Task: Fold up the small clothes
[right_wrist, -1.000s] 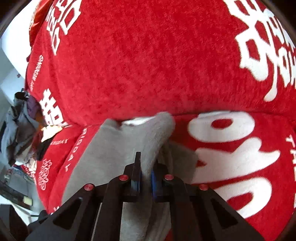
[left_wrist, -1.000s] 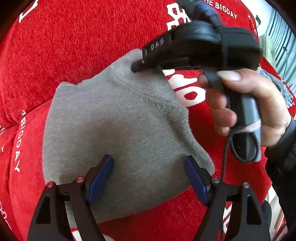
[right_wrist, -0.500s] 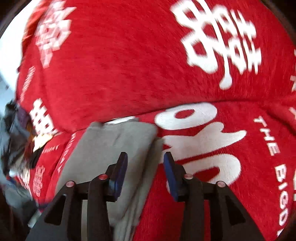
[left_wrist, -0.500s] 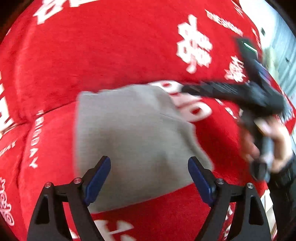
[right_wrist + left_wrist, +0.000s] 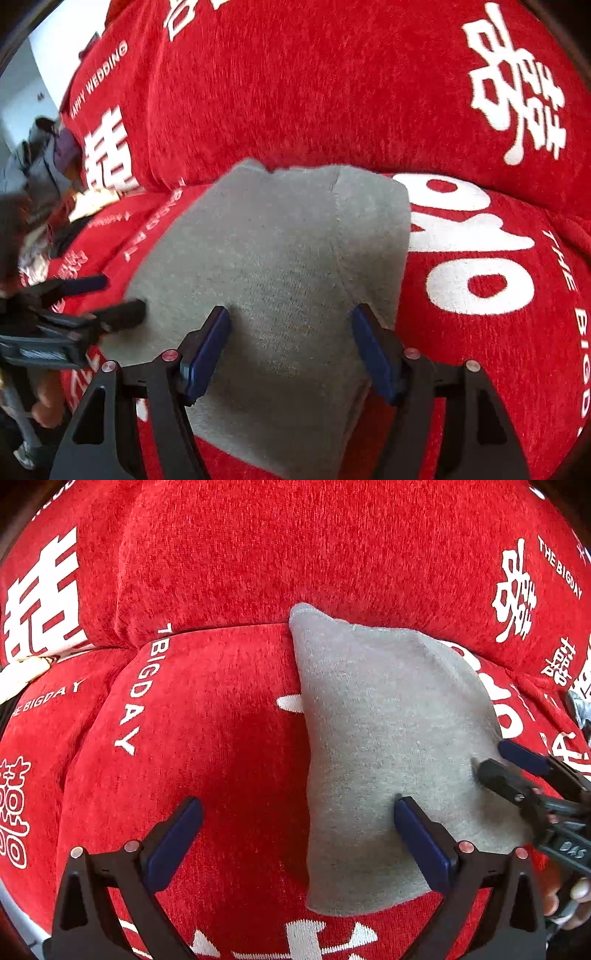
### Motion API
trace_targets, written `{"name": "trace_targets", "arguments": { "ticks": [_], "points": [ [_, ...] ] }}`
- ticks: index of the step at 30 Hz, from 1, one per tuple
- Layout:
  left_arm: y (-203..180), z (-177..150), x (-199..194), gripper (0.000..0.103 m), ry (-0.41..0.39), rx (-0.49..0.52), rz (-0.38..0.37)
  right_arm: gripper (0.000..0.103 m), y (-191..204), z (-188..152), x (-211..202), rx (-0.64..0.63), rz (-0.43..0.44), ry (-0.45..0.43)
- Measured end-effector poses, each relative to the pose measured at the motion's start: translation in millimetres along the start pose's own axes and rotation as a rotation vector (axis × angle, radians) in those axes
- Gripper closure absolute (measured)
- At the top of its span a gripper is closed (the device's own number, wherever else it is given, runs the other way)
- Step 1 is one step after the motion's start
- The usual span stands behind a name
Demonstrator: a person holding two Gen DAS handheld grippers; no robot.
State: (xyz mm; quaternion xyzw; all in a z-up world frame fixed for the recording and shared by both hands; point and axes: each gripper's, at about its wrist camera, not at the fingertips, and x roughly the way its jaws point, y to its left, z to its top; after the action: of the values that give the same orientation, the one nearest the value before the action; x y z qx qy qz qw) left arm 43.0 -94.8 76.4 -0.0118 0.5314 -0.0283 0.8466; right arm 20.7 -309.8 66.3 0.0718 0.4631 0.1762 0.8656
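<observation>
The cloth (image 5: 384, 746), a small grey knit piece, lies flat on the red cover (image 5: 221, 572), and we have let it go. Our right gripper (image 5: 291, 350) has just been opening; its blue pads (image 5: 207, 350) stand apart over the cloth, pressing nothing. Our left gripper (image 5: 295, 838) has likewise been opening to its widest; one pad sits over the cloth's left part, the other over bare cover at 9 o'clock from it. We judge both are spread because a fold is laid and the cloth needs no holding.

In the left view the cloth's long axis runs from 6 towards 12 o'clock, with a narrow tip at 12 against the cushion seam and a straight folded edge on its 9 o'clock side. In the right view a seam line runs the same way down it.
</observation>
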Motion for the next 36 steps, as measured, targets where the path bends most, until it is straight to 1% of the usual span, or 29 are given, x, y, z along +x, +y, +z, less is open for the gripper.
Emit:
{"name": "trace_targets", "arguments": {
  "ticks": [1,3,5,8,9,11,14,15,17,20,25,28,29,31,32,33,36],
  "points": [
    [3,-1,-3,0.000,-0.001,-0.002,-0.001,0.030,0,0,0,0.000,0.000,0.000],
    [4,1,-6,0.000,-0.013,-0.002,-0.009,0.030,10,4,-21,-0.026,-0.030,-0.012],
    [3,3,-7,0.000,-0.032,-0.001,-0.009,0.025,17,10,-29,-0.052,-0.056,-0.034],
    [-2,12,-6,0.000,-0.038,0.000,-0.004,0.025,26,20,-31,-0.087,-0.055,-0.042],
    [-4,15,-3,0.000,-0.033,0.003,0.002,0.024,28,22,-27,-0.099,-0.058,-0.033],
    [-7,21,5,0.000,-0.018,0.022,0.039,0.025,31,27,-11,-0.108,-0.074,0.010],
    [-8,27,16,0.000,-0.001,0.033,0.046,0.025,17,32,20,-0.036,-0.070,0.095],
    [-8,29,19,0.000,0.007,0.032,0.040,0.025,9,32,28,-0.009,-0.082,0.114],
    [-8,31,23,0.000,0.014,0.035,0.029,0.024,-4,32,37,0.021,-0.098,0.107],
    [-10,34,27,0.000,0.011,0.053,0.027,0.024,-12,36,38,0.058,-0.095,0.117],
    [-10,43,26,0.000,0.004,0.041,0.017,0.024,-5,43,22,0.028,-0.106,0.078],
    [-11,49,30,0.000,0.006,0.038,0.015,0.023,-1,48,23,0.004,-0.110,0.071],
    [-12,51,32,0.000,0.010,0.040,0.017,0.024,2,56,32,-0.024,-0.128,0.089],
    [-13,55,37,0.000,0.016,0.052,0.025,0.024,2,63,46,-0.032,-0.112,0.130],
    [-13,56,40,0.000,0.019,0.051,0.038,0.024,-2,66,55,-0.022,-0.098,0.157],
    [-12,58,43,0.000,0.028,0.051,0.032,0.024,-7,69,63,-0.004,-0.094,0.178],
    [-10,61,49,0.000,0.043,0.045,0.021,0.023,-19,75,76,0.025,-0.118,0.195]
  ]
}}
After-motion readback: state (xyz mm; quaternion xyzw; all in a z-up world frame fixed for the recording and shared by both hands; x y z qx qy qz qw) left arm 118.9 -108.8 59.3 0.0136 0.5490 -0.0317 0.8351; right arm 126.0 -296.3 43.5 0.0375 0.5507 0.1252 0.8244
